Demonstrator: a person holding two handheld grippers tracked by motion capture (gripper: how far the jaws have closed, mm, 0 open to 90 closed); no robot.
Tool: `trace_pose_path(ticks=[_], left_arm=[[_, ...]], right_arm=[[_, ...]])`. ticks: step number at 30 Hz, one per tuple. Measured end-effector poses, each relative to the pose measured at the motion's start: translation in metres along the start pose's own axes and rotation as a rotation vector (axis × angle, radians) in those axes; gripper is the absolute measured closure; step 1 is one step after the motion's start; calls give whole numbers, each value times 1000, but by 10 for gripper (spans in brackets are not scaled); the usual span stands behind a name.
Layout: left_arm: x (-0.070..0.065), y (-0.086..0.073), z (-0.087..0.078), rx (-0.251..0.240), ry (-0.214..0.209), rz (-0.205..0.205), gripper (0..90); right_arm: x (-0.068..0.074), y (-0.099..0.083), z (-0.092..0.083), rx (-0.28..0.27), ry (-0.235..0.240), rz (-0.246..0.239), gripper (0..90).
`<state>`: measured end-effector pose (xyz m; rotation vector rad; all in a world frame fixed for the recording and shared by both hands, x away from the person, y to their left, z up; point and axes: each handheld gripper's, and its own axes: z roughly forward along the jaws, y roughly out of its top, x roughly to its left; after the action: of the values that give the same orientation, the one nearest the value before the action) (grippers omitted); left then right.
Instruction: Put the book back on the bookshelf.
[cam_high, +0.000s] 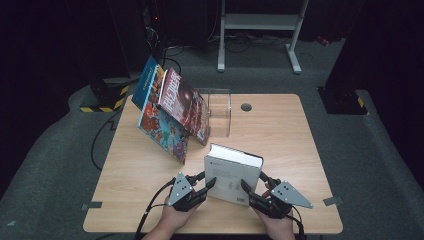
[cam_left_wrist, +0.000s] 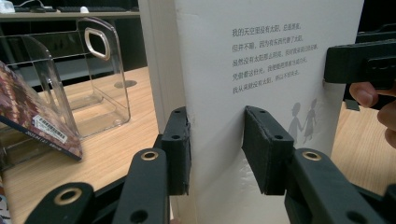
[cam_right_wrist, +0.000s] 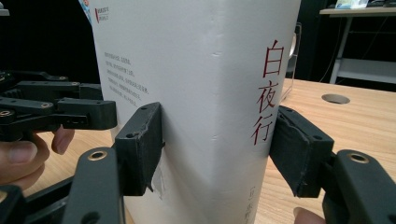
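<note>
Your left gripper (cam_high: 204, 187) and right gripper (cam_high: 248, 192) both clamp the upright white book (cam_high: 231, 175) at six o'clock on the table (cam_high: 280, 130).

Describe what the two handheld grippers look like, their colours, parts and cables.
Both the left gripper and the right gripper are black, each with two flat rectangular jaw pads on arms with brass-ringed holes. Each carries a grey three-cornered plate dotted with small holes on top, and a black cable trails from each.

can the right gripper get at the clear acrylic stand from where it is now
Probably not yet. The right gripper is clamped on the white book, which stands between it and the clear stand further back. It would need to let go and reach past the book.
</note>
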<state>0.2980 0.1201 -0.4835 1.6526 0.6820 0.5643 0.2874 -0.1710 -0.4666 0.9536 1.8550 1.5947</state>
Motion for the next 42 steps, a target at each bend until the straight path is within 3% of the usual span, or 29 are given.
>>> trace_pose_path(ticks=[6, 13, 16, 21, 25, 28, 33, 42], left_arm=[[1, -2, -2, 3, -9, 4, 620], [-1, -2, -5, 2, -13, 25, 606], [-3, -3, -6, 0, -17, 42, 577], [-4, -2, -7, -6, -26, 30, 538], [-5, -1, -8, -11, -7, 35, 476], [-2, 1, -9, -24, 13, 13, 421], [-1, 1, -6, -10, -11, -19, 343], [-2, 0, -1, 16, -10, -36, 329]], right_arm=[[1, -1, -1, -1, 9, 8, 372], [1, -2, -3, -10, 20, -15, 371], [3, -2, -5, -8, 20, -13, 371], [4, -3, -6, -8, 22, -17, 371], [5, -3, -6, -11, 19, -18, 371], [5, -3, -7, -12, 24, -26, 370], [6, -4, -8, -14, 30, -28, 367], [4, -4, -7, -4, 50, -13, 349]])
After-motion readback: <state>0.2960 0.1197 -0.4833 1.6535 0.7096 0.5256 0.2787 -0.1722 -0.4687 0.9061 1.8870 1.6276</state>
